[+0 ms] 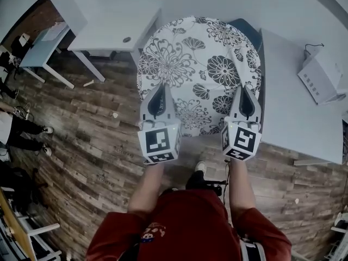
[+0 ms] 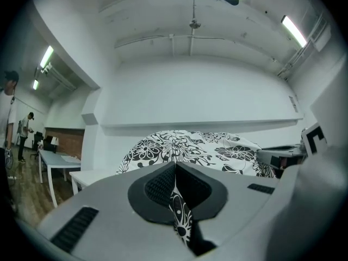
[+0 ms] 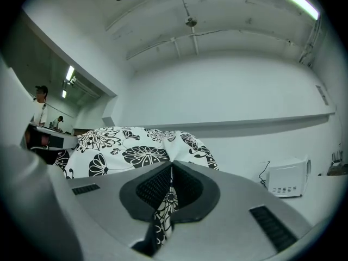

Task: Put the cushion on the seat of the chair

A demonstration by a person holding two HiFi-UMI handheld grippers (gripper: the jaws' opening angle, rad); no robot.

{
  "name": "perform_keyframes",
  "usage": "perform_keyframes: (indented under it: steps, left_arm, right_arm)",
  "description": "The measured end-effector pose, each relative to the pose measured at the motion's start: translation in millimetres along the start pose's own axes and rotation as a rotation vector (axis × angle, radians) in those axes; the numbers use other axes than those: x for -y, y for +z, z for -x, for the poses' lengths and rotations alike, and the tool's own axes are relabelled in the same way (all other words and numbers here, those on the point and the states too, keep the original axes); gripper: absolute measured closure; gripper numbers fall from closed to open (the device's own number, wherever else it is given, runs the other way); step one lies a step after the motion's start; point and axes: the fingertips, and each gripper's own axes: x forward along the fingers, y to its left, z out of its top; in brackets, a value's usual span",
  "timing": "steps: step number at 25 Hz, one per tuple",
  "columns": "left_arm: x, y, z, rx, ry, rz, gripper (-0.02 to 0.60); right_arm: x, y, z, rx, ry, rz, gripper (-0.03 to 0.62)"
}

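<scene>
A round white cushion [image 1: 198,72] with black flowers hangs in the air in front of me, held by its near edge. My left gripper [image 1: 158,103] is shut on the cushion's near left rim, and a fold of the fabric [image 2: 178,213] shows pinched between its jaws. My right gripper [image 1: 244,103] is shut on the near right rim, with fabric [image 3: 163,211] caught between its jaws too. The dark blue chair [image 1: 251,29] is almost wholly hidden behind the cushion; only a strip shows at its right edge.
White desks stand at the left [image 1: 117,15] and right [image 1: 296,91]. A white box-like appliance [image 1: 321,75] with a cable sits on the right desk. Wood plank floor [image 1: 92,145] lies below. People stand at the far left [image 1: 16,124].
</scene>
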Motion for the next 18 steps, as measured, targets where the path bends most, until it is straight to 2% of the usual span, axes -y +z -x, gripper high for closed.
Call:
perform_keyframes:
  steps: [13,18]
  left_arm:
    - [2.6,-4.2,0.0,0.032,0.022,-0.013,0.552]
    - [2.5,-5.4,0.7,0.020,0.033,-0.007,0.552]
  right_arm:
    - [1.8,-4.6,-2.5,0.038,0.023,-0.006,0.565]
    - [1.5,-4.2,-2.8,0.033,0.033,-0.012,0.565]
